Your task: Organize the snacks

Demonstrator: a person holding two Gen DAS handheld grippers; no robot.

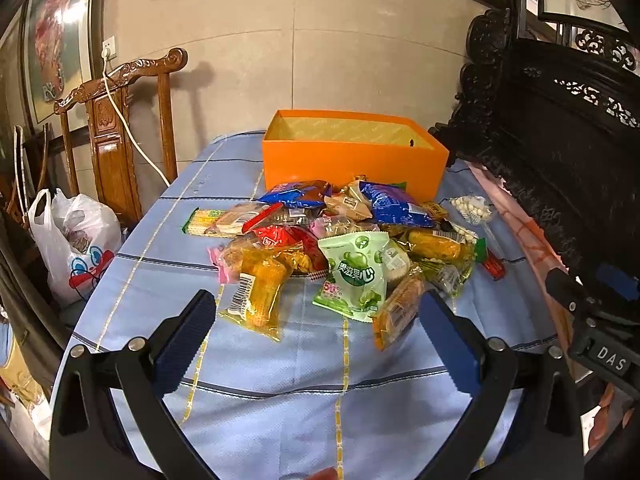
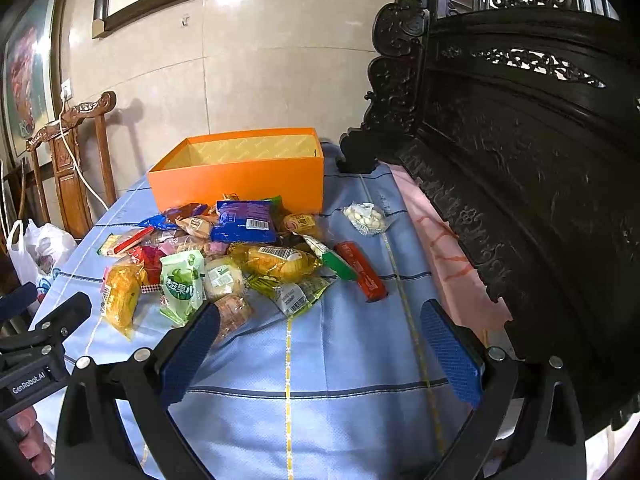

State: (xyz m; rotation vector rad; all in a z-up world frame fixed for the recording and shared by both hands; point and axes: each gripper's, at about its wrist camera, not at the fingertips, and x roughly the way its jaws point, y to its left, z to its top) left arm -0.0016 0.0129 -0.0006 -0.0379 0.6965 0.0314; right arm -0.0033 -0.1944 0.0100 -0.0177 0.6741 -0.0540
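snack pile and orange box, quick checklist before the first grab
1. Left tongs open, nothing held: ok.
2. Right tongs open, nothing held: ok.
3. Orange box lid off, top open: ok.
4. Room inside the box: cannot tell, floor hidden.
5. Green pouch on top of the snack pile, reachable: ok.
6. Red bar lies apart from the pile, easy single pick: ok.

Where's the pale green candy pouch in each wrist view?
Left wrist: pale green candy pouch sits centre frame at the near edge of the snack pile, just beyond the open left gripper.
Right wrist: the pouch is left of centre, beyond the left finger of the open right gripper.
Shared landmark: orange box behind the pile in both views.
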